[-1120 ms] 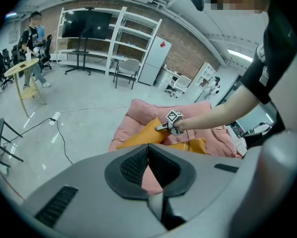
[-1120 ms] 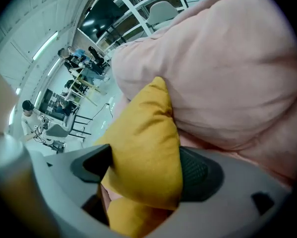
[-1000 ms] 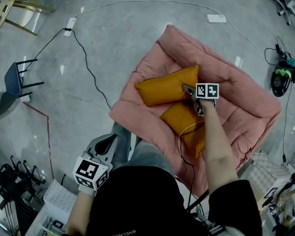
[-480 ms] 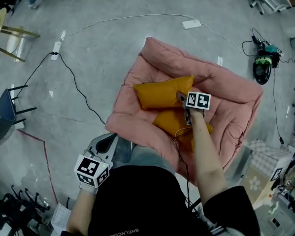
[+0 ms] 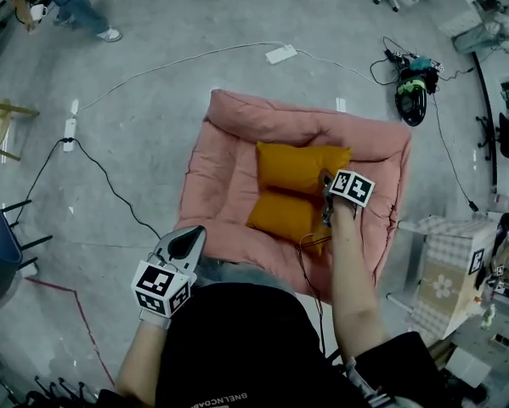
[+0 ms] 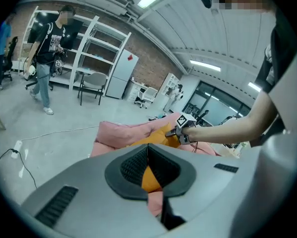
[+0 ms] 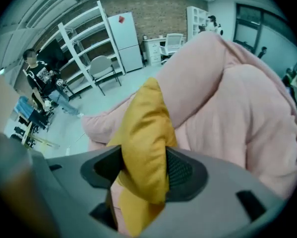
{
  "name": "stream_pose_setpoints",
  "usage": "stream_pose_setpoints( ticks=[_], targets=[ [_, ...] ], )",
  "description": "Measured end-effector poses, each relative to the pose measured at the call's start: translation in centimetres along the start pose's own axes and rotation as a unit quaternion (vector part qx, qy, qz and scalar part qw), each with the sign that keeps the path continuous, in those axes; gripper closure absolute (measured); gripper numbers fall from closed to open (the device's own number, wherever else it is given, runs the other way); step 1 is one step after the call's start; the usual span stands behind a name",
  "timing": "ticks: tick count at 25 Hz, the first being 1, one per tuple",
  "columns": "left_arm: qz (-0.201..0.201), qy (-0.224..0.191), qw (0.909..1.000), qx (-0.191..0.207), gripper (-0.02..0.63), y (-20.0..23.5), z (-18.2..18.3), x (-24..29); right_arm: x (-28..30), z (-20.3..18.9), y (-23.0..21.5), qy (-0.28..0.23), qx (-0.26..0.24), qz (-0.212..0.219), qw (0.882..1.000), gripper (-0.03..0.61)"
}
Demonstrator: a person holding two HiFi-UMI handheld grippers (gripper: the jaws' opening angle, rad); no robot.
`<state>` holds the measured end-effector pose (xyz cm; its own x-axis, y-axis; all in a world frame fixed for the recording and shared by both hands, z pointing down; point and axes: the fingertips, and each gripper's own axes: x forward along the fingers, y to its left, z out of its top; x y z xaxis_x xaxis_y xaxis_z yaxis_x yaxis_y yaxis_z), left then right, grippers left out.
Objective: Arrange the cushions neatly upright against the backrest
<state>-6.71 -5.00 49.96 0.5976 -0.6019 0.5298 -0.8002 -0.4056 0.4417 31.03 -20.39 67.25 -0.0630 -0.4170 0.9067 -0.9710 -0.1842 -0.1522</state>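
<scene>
Judging this partway done. Pink floor sofa (image 5: 216, 177) sits ahead of my fingers, with its backrest (image 5: 305, 124) beyond them. Far orange cushion (image 5: 298, 167) rests against the backrest. Near orange cushion (image 5: 279, 217) lies flat and needs standing up. Right fingers (image 7: 182, 171) are closing, pinching a cushion edge, the far one I think. Left fingers (image 6: 131, 165) are clenched, empty, well back. Floor (image 5: 135, 100) is open all round the sofa edges.

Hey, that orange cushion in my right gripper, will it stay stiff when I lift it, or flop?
Probably floppy: the orange cushion folds and bulges where the right gripper, jaws closing, pinches it. Likely light for its size, being puffy and soft. Standing alone it may slump unless leaned on the pink backrest.
</scene>
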Motion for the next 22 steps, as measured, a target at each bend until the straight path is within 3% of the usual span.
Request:
stream_pose_setpoints(
  ticks=[6,12,22],
  targets=[
    [-0.030,0.009,0.9994,0.017,0.601,-0.7,0.7,1.2,-2.5,-1.0,-5.2,0.016,0.083,-0.057,0.995,0.311],
    [-0.030,0.029,0.9989,0.020,0.601,-0.6,-0.3,1.3,-0.6,-1.3,-5.7,0.016,0.099,-0.085,0.991,0.299],
    [0.002,0.046,0.9989,0.010,0.601,-0.3,-1.5,1.2,3.7,-2.5,-4.7,0.041,0.118,-0.050,0.991,0.302]
  ],
)
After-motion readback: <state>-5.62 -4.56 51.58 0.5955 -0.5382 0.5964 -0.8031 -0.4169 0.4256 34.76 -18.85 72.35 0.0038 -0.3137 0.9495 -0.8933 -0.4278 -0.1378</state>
